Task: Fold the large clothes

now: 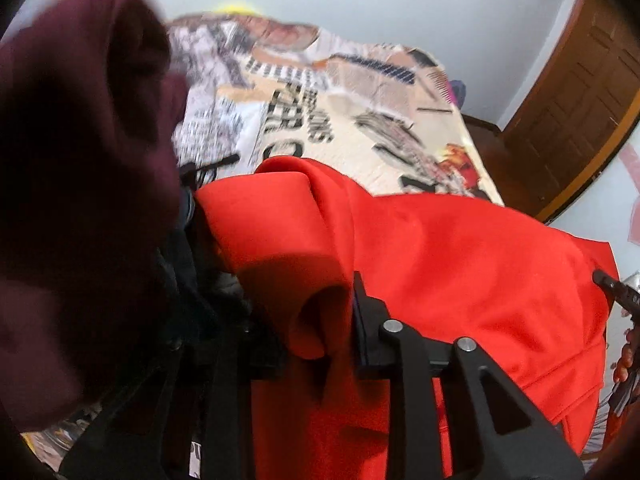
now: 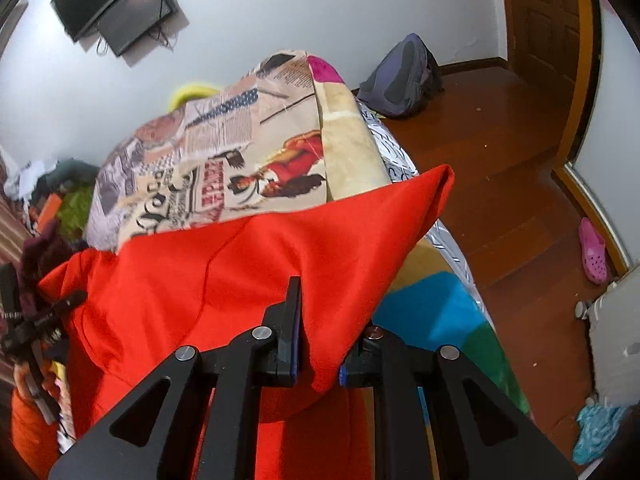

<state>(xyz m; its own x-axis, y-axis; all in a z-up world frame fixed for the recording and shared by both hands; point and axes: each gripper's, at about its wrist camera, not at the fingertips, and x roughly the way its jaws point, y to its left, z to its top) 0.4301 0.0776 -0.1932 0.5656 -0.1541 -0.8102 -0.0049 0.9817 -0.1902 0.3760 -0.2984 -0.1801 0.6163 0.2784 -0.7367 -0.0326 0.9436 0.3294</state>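
Two grippers pinching red garment (image 2: pixel 224 276) edges, lifted

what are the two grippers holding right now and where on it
Both hold the red garment: left gripper pinches a bunched fold, right gripper its edge near a corner.

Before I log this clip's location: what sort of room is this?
Most likely a bedroom at home: a bed with a printed bedspread, a wall-mounted TV, a wooden door, and a backpack on the wood floor.
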